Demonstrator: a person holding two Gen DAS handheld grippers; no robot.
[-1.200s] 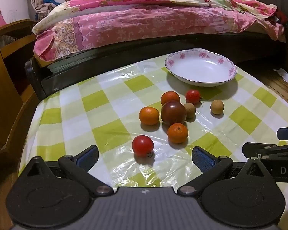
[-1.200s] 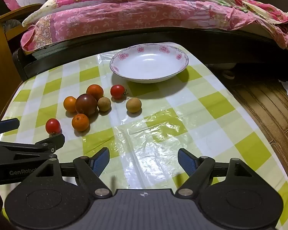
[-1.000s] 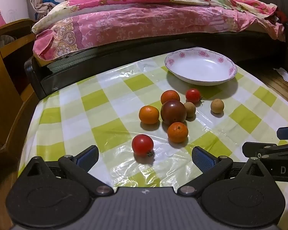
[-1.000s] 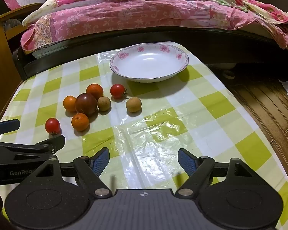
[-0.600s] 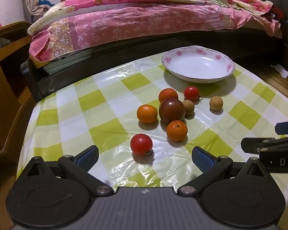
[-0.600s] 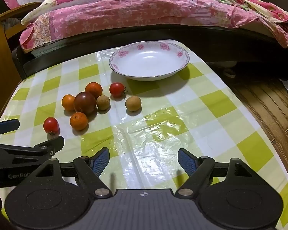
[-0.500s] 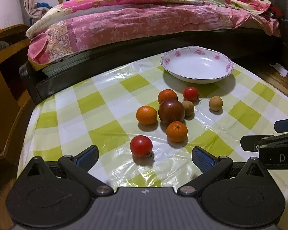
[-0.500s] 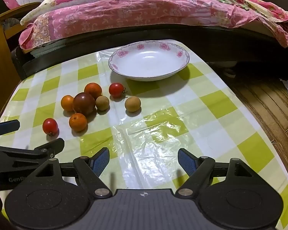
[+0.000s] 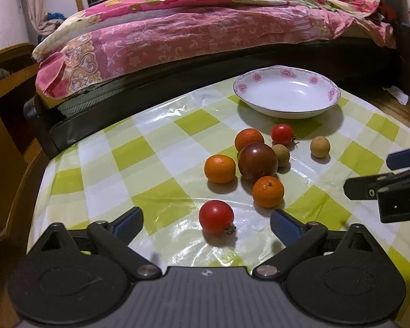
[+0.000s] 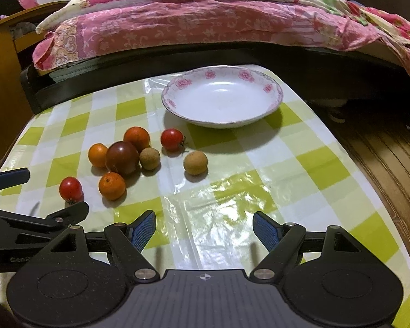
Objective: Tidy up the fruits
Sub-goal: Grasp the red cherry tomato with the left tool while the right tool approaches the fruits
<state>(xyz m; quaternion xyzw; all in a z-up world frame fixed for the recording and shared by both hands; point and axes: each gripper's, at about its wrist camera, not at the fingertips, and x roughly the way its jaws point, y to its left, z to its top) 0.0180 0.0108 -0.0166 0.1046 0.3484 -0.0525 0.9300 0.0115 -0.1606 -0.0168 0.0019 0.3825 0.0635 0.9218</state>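
Several small fruits lie on a green-checked tablecloth (image 9: 155, 180). A red tomato (image 9: 216, 216) sits nearest, between the open fingers of my left gripper (image 9: 206, 222). Behind it lie an orange (image 9: 268, 192), a dark purple tomato (image 9: 257, 161), two more oranges (image 9: 220, 168), a second red tomato (image 9: 282, 134) and two brown longans (image 9: 319, 146). An empty white bowl with pink flowers (image 9: 287, 93) stands at the back. My right gripper (image 10: 204, 228) is open over bare cloth, and the lone longan (image 10: 195, 163) lies ahead of it.
A bed with a pink quilt (image 9: 205, 32) runs along the far side of the table. A wooden chair (image 9: 2, 104) stands to the left. The table's right edge (image 10: 369, 169) drops to a wooden floor (image 10: 396, 153).
Both grippers have moved forward a little toward the fruit. The near red tomato now lies level with my left fingertips. Nothing has been grasped.
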